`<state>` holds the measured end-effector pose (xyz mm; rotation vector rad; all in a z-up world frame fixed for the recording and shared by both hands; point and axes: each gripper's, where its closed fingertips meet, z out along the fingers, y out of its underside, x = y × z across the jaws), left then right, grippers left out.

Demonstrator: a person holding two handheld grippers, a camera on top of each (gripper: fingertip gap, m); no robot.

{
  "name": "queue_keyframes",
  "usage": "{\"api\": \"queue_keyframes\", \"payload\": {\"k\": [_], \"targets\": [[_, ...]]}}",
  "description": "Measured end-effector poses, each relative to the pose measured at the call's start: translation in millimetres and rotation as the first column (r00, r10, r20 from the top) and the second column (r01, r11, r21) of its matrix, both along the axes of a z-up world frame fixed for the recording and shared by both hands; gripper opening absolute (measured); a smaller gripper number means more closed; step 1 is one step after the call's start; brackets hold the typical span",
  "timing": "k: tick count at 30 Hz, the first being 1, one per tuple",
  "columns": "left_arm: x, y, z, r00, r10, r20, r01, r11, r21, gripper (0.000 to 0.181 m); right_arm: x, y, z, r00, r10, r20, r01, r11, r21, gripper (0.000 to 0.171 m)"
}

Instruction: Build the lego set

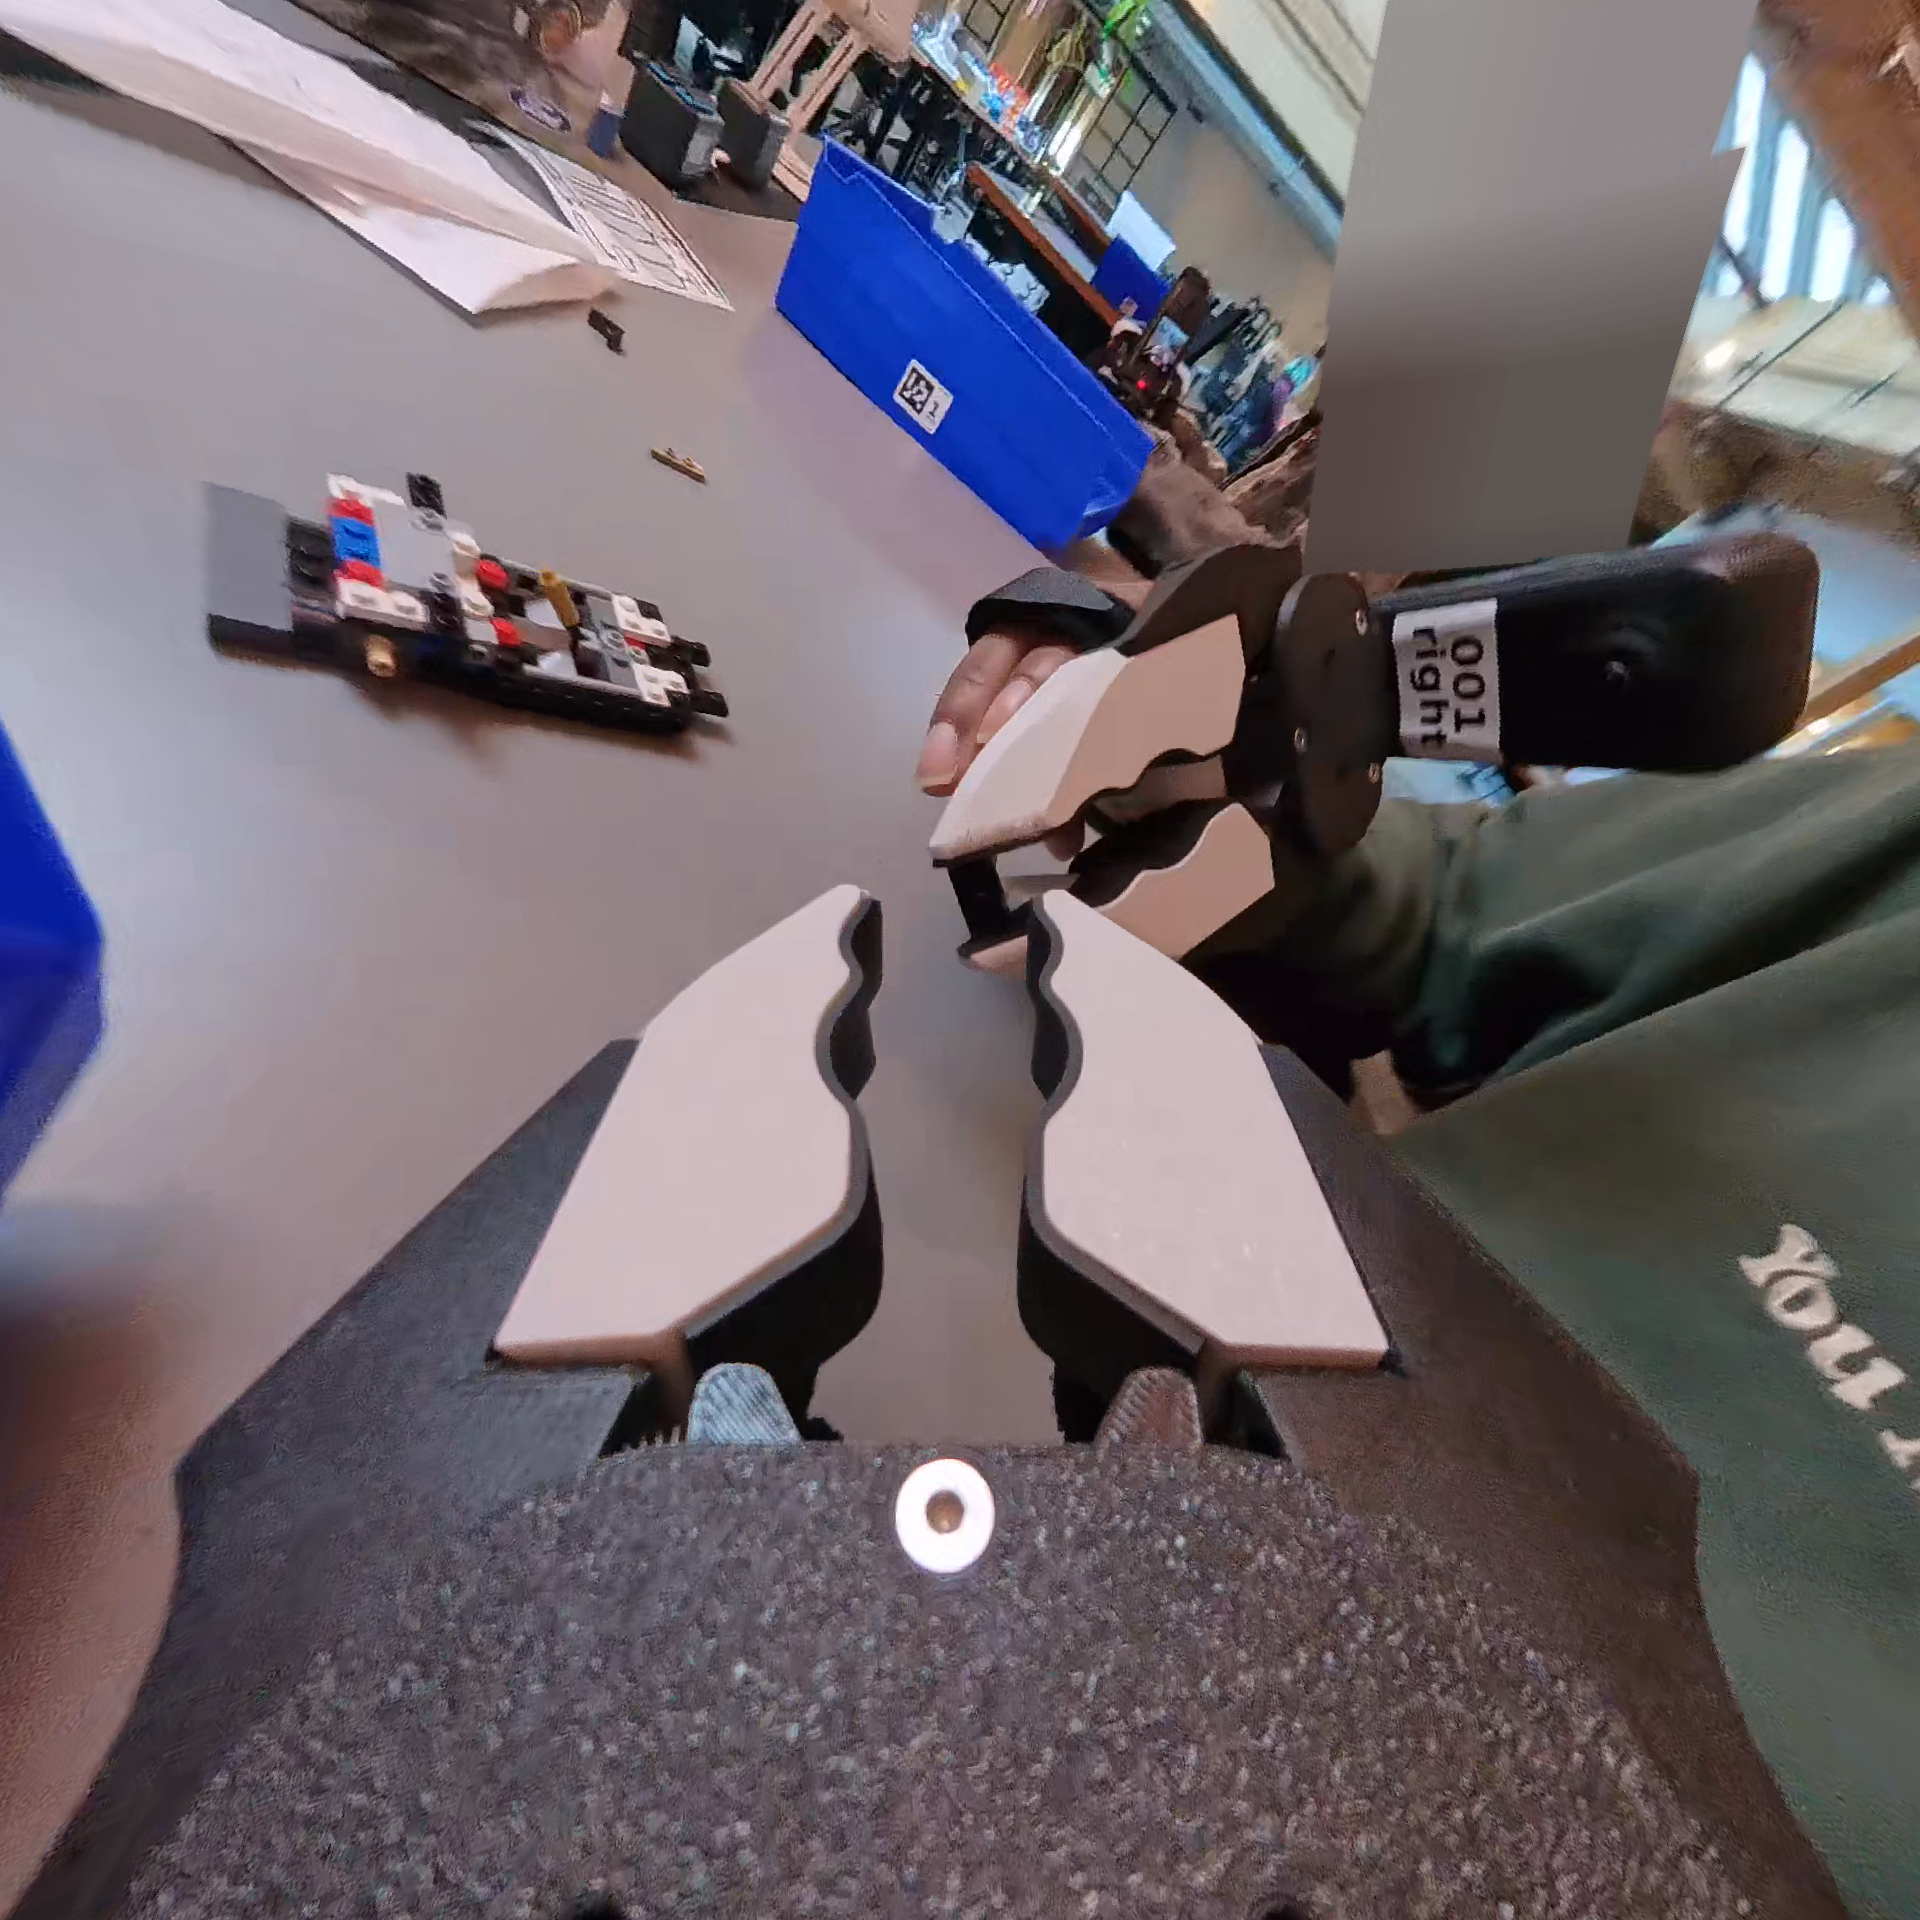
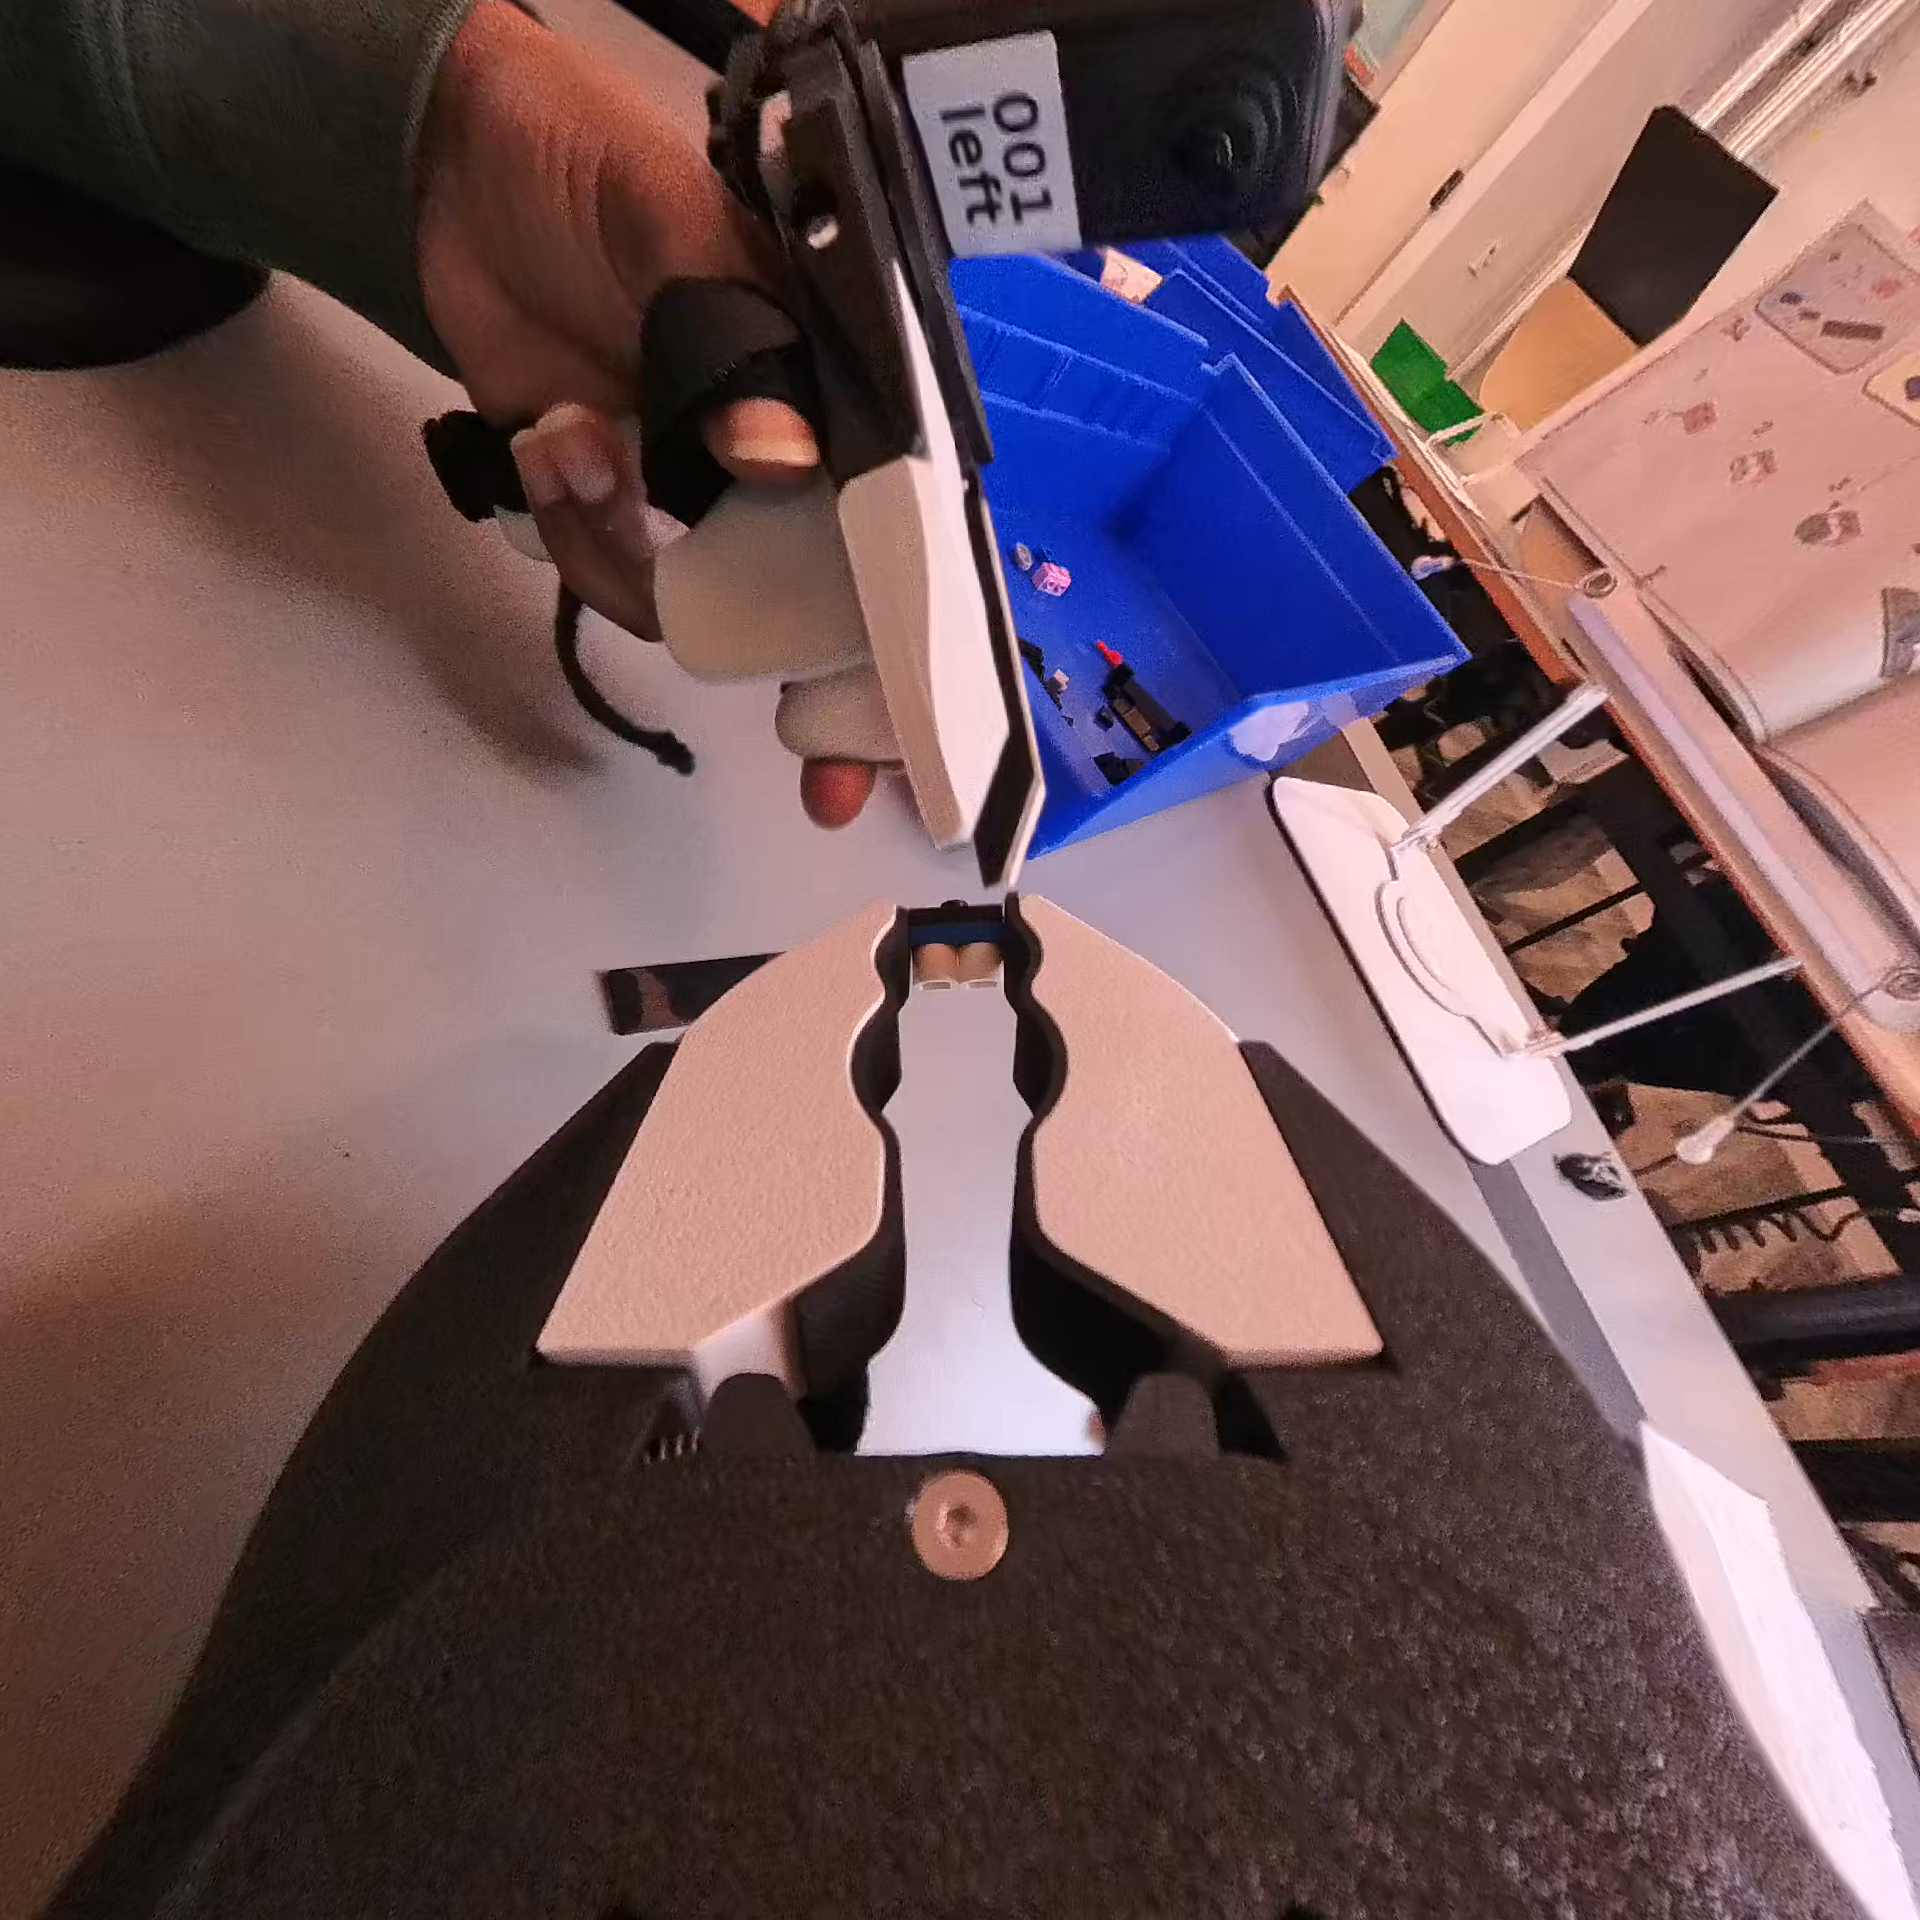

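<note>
Your left tool hangs part open, empty, tips just beside the small black brick piece. Your right tool is clamped on that piece above the desk. Keep both tools level and square; approach slowly.

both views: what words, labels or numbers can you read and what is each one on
I won't copy writing out; it stands on:
white label on the right gripper, which grips a brick
white label on the left gripper
sticker on the blue bin
pale lettering on the green sleeve
printed sheet, too blurred to read
</note>
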<state>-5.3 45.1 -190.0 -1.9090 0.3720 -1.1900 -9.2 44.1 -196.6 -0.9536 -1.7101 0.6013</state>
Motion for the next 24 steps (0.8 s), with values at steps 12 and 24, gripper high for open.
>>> {"api": "queue_keyframes", "payload": {"k": [12,24], "targets": [[12.6,-10.2,-0.5,0.988,-0.089,0.125,0.1,0.991,-0.091,0.008,-3.0,-11.1,3.2,0.999,0.03,-0.013,-0.029,0.997,0.076,0.017],[12.8,-15.9,12.0,0.952,-0.13,0.276,0.167,0.979,-0.117,0.008,0.3,-16.0,15.9,0.996,0.061,-0.068,-0.054,0.994,0.095,0.017]]}}
